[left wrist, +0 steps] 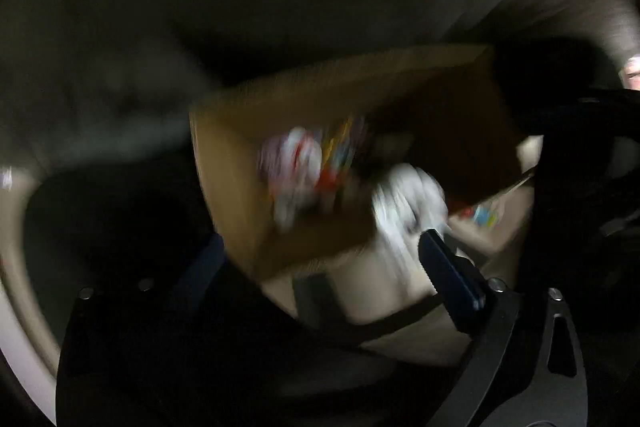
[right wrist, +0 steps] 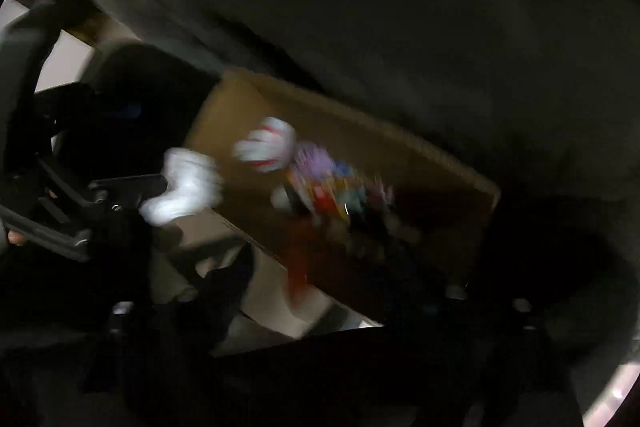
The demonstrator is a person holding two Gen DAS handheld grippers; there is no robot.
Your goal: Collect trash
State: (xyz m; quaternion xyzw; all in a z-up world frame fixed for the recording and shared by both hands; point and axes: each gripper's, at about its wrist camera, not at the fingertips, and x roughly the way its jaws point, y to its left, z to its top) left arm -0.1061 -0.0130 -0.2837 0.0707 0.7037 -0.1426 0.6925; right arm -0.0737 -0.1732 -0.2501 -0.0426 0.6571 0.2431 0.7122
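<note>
The picture is dark and smeared. An open cardboard box (left wrist: 236, 163) (right wrist: 248, 107) holds colourful wrappers (left wrist: 320, 163) (right wrist: 328, 183) and a white and red wad (right wrist: 268, 145). My left gripper (left wrist: 320, 263) hangs over the box's near rim, open wide. A white crumpled wad (left wrist: 408, 199) (right wrist: 188, 183) sits just past its right fingertip (left wrist: 436, 247); whether they touch is unclear. Low in the right wrist view, my right gripper (right wrist: 340, 291) is nearly lost in shadow, with a red smear between its fingers. Its state does not show.
The box stands on a pale floor (left wrist: 380, 291) against a dark cloth surface (right wrist: 400, 7). A colourful printed scrap (left wrist: 484, 215) lies beyond the box's right wall. A person's fingertip (right wrist: 14, 238) shows on the left gripper's handle.
</note>
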